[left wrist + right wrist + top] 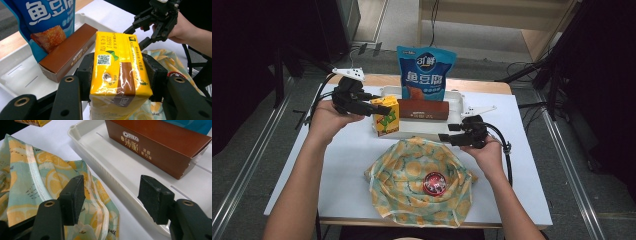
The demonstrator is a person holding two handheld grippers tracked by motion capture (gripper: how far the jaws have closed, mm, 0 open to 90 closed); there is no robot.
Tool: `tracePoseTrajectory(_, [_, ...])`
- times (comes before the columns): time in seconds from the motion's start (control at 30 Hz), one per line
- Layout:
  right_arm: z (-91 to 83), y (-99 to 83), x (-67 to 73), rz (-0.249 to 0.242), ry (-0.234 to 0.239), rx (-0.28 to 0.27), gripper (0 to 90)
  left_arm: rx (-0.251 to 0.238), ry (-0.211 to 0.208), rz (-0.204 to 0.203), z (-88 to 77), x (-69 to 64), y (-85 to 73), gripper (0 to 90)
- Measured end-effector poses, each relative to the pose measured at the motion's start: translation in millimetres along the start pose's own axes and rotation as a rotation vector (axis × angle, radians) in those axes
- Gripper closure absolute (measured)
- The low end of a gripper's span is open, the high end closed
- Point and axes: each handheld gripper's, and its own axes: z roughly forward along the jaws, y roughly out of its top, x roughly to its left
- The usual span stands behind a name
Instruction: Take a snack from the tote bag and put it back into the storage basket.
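My left gripper (384, 107) is shut on a yellow drink carton (386, 117), its pads pressing both sides (117, 72), just above the front left corner of the white tray (457, 102). In the tray lies a brown Oreo box (424, 109) and behind it stands a blue snack bag (425, 72). My right gripper (447, 137) is open and empty (110, 197), hovering over the tray's front rim (105, 176) beside a lemon-print cloth bag (419, 182). A red round object (434, 183) rests on that bag.
The white table (337, 165) ends close behind the tray at a wooden edge. A metal rail runs along the floor on each side. Cables trail from both grippers off the table's sides.
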Motion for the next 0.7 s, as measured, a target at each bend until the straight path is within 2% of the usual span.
tracePoseTrajectory(0.33, [1.7, -0.2, 2.0, -0.007, 0.002, 0.007, 39.1, -0.003, 0.033, 0.000, 3.5, 3.6, -0.3, 51.5])
tracePoseTrajectory(0.53, [-1.8, -0.6, 3.6, -0.009, 0.001, 0.000, 39.0, -0.028, 0.062, 0.011, 7.8, 9.5, -1.2, 51.5])
tracePoseTrajectory(0.7, [-3.0, -2.3, 4.3, -0.006, -0.003, 0.000, 39.0, -0.021, 0.076, 0.006, 14.9, 16.8, -2.8, 51.5])
